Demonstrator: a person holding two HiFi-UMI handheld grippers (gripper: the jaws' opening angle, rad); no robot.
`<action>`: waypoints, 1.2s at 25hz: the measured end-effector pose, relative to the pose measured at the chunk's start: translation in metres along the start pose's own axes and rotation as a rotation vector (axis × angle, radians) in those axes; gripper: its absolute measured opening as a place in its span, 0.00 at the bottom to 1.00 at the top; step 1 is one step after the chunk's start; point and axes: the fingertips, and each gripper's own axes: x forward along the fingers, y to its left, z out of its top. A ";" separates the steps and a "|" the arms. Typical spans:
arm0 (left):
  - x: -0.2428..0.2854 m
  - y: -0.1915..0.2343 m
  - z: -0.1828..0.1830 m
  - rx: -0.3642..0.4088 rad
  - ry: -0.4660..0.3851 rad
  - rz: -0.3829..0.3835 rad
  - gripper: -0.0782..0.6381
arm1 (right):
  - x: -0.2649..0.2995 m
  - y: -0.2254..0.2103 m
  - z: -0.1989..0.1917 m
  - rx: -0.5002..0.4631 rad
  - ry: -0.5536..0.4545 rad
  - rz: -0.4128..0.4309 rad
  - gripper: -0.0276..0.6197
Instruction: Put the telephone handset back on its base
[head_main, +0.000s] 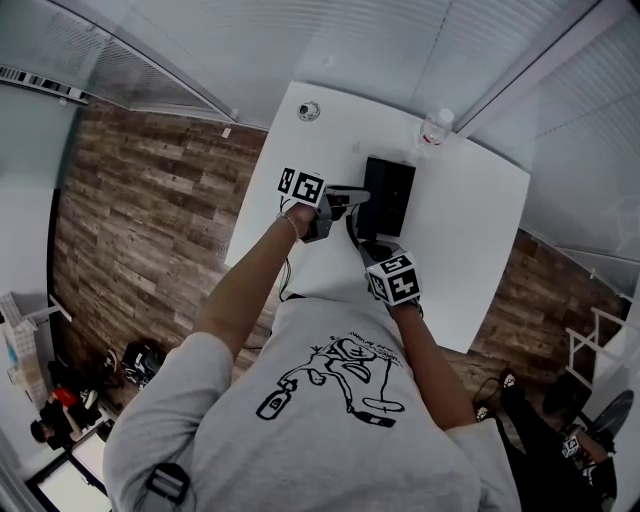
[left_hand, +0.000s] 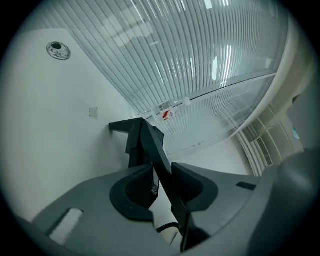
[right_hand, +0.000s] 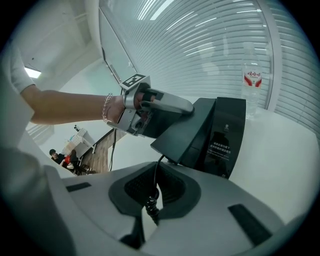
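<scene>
A round grommet (left_hand: 58, 50) sat in the white table (left_hand: 45, 150), far out to the left of the left fingers. The left forearm (right_hand: 65, 106), bare with a bracelet (right_hand: 106, 108) at the wrist, reached in almost level. Its hand (right_hand: 141, 102) was wrapped round the grip behind the marker cube (right_hand: 134, 80). The left gripper (left_hand: 161, 167) pointed only slightly downward, and its fingers stood narrow with the handset (right_hand: 172, 132) running slantwise between them. Both fingertips seemed to lie against the black slab, though lower down a sliver of table showed on one side, so the hold may have been slack. The handset hung tilted. Its outer end lay at the left edge of the base (right_hand: 222, 135), just beyond the left fingertips, and whether it already rested there was hard to make out.

The base stood raked on the table, ahead of the right fingers and a little to their right. From the handset's lower corner the cord (right_hand: 155, 175) dropped straight into the right gripper (right_hand: 154, 190), whose fingers were pressed together with the cord pinched between them. That gripper tipped steeply down toward the table. The right forearm (head_main: 432, 365) came in close to the body, with the hand tucked under its marker cube (head_main: 393, 278). A clear bottle (right_hand: 252, 82) stood upright well past the right fingers, behind the base.
</scene>
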 end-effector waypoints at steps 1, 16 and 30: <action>0.000 0.000 0.001 0.009 0.003 0.011 0.27 | 0.001 0.000 0.000 0.004 0.002 0.002 0.05; -0.002 0.017 0.004 0.311 0.112 0.351 0.35 | 0.028 -0.013 -0.015 0.227 0.060 0.062 0.05; -0.002 0.032 0.004 0.418 0.113 0.539 0.36 | 0.057 -0.034 -0.029 0.391 0.063 0.071 0.05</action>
